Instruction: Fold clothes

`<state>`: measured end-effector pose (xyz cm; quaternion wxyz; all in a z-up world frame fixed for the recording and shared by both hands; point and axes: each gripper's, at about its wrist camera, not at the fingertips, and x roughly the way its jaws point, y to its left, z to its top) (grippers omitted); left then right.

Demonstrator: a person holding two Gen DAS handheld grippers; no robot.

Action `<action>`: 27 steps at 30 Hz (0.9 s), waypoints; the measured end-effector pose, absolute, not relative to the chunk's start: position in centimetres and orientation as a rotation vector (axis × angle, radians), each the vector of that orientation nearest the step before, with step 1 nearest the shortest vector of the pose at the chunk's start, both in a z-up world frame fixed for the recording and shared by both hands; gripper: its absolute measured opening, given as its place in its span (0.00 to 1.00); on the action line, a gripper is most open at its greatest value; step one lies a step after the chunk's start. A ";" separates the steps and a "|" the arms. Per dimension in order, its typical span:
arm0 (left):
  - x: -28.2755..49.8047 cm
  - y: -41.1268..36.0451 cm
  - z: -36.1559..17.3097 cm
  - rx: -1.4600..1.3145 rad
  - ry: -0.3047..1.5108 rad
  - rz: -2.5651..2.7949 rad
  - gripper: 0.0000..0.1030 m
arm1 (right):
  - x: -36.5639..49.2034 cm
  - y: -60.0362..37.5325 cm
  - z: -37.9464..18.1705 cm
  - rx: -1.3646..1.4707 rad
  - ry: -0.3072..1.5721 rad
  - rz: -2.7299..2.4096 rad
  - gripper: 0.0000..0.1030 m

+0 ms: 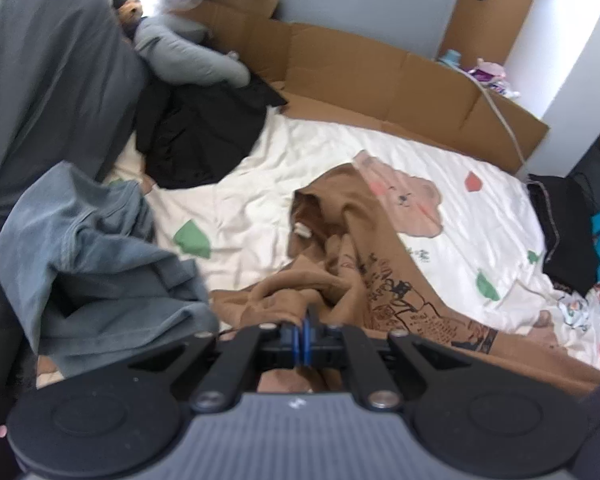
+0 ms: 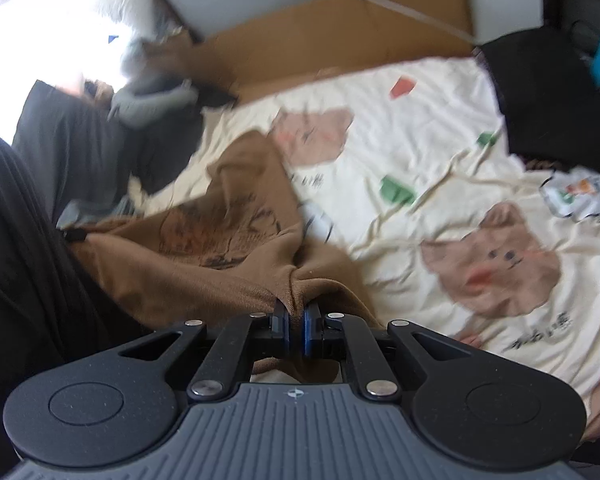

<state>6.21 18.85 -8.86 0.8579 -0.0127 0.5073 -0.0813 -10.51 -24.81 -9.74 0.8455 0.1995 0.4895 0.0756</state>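
Both grippers pinch the brown shirt on the bed.

The left gripper is closed on a bunched fold of the shirt; the right gripper clamps another gathered edge. The shirt lies crumpled on the sheet, its print partly showing. I judge it needs spreading: hold both pinches firm, draw them apart evenly and lay the cloth flat on the bare sheet. The jeans lie just beside the shirt on the left and could snag; a black garment and cardboard sit farther back.
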 end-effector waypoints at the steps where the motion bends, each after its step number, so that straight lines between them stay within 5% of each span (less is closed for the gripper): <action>1: 6.3 19.4 -9.3 -0.029 1.073 -0.158 0.03 | -10.4 -24.5 -10.1 0.421 1.044 0.169 0.09; 11: 5.9 24.6 -14.5 -0.046 1.158 -0.039 0.03 | -8.0 -23.3 -13.2 0.394 1.110 0.167 0.14; 13: 5.7 25.3 -15.2 -0.039 1.170 -0.023 0.03 | -7.3 -23.6 -13.9 0.389 1.108 0.149 0.26; 19: 5.8 27.3 -16.6 -0.008 1.205 0.009 0.03 | -4.5 -24.4 -16.1 0.371 1.086 0.139 0.32; 27: 5.4 27.6 -17.1 -0.022 1.229 -0.005 0.07 | 2.3 -23.9 -23.9 0.289 1.131 0.212 0.36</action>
